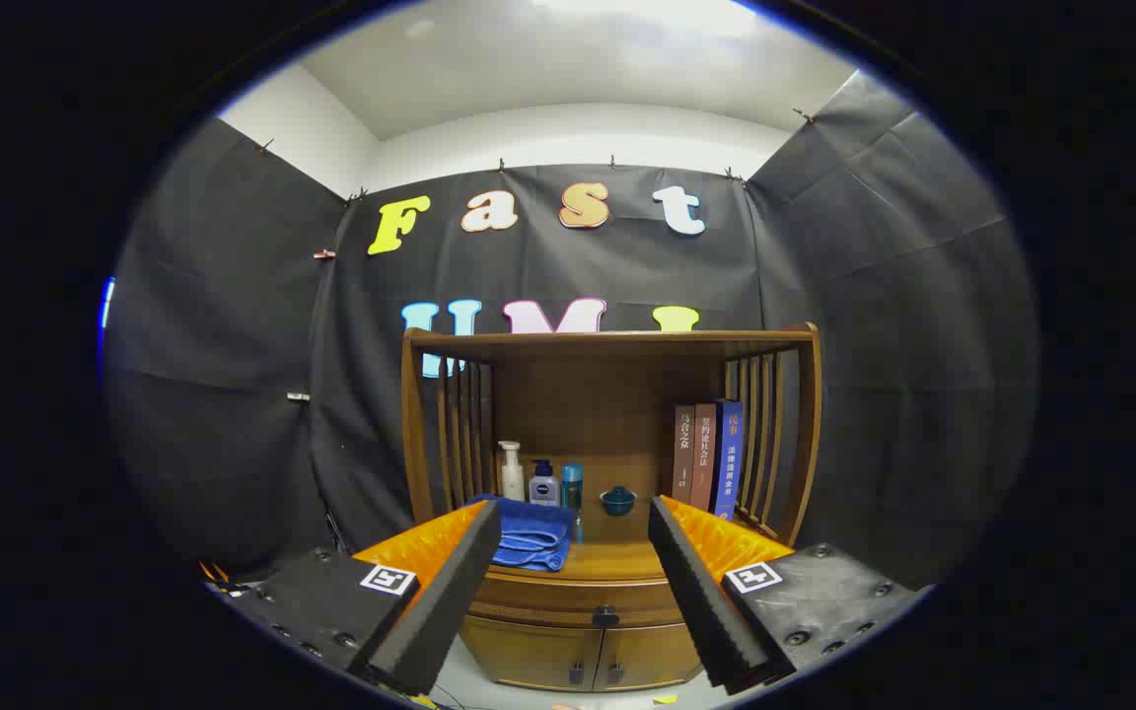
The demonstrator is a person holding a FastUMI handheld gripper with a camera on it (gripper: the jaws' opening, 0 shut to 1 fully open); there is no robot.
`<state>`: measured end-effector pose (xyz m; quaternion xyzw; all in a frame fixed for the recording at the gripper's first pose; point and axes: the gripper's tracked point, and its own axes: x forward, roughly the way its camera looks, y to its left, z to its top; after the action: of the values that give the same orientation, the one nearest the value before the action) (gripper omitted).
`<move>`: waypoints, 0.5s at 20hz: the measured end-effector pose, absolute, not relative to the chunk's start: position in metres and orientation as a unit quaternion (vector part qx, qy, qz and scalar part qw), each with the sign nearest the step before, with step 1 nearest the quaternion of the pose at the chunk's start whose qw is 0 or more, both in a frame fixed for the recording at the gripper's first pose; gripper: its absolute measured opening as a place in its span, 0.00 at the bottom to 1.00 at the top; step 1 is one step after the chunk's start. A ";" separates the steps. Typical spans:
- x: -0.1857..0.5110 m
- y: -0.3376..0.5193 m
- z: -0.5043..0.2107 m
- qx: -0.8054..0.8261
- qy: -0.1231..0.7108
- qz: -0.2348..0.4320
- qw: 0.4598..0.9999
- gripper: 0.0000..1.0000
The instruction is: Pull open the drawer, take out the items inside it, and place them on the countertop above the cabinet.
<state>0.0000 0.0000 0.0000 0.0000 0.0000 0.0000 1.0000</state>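
The gripper (576,552) hangs before the cabinet (607,493), fingers spread wide and empty, framing the shut drawer (578,598); its knob (605,617) sits between them; a towel (532,537) lies on the tabletop (617,562).

Tongs (573,552): two long ribbed fingers (450,592), spread apart.
Each mounts to a dark block with round screws and carries a square black-and-white marker tag (388,579).
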 end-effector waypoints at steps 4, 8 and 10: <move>-0.002 -0.001 0.001 -0.001 0.001 -0.002 1.000 0.98; -0.003 -0.003 -0.002 -0.001 0.004 -0.007 1.000 0.98; -0.003 -0.003 -0.004 -0.005 0.007 -0.008 1.000 0.98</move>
<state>-0.0031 -0.0029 -0.0043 -0.0049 0.0072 -0.0079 0.9999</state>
